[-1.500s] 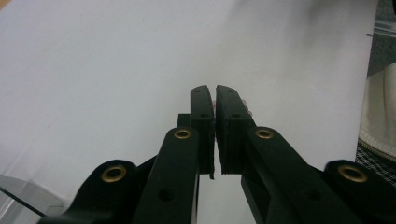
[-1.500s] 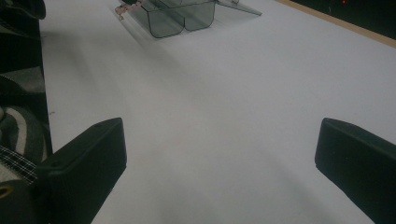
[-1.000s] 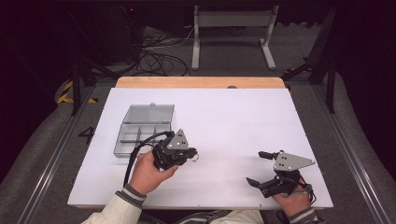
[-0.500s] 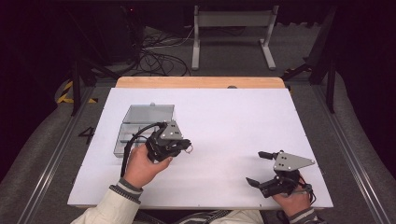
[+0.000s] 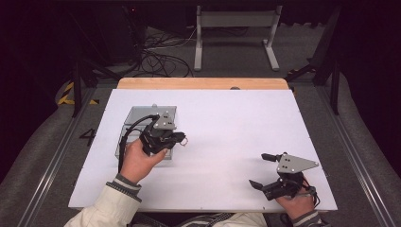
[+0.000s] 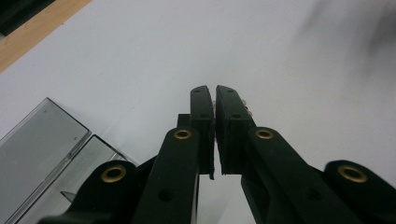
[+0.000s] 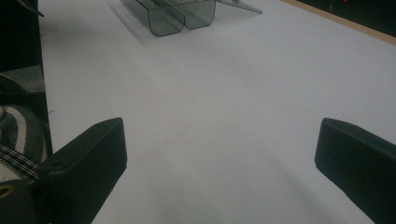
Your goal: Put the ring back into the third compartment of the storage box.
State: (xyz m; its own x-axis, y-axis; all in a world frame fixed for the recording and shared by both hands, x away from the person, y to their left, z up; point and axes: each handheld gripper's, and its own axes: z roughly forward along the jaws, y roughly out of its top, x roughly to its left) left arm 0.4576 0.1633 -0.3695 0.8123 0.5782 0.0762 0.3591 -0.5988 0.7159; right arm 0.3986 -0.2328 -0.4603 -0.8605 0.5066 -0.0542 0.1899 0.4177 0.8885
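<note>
Since a sec ago the left gripper (image 5: 178, 138) has shifted from the bare sheet to above the near-right corner of the clear box (image 5: 142, 116); the right gripper (image 5: 258, 170) hasn't budged.

We see a small pale item (image 6: 214, 101), too tiny to ID, just peeking out between the left fingers (image 6: 201, 105), which are pressed together on it. The box's compartments (image 6: 42, 135) lie below & to the side of those fingers.

Risks, as we judge them:
- Thin pinch: item could slip out w/ any jolt & roll off across the white sheet (image 5: 227, 123).
- Released off-centre, it may land on a divider or in the wrong compartment.
- Box looks light, so a knock from the gripper body could slide it.

Right fingers (image 7: 88, 154) are spread wide w/ nothing between them, well apart from the box.
</note>
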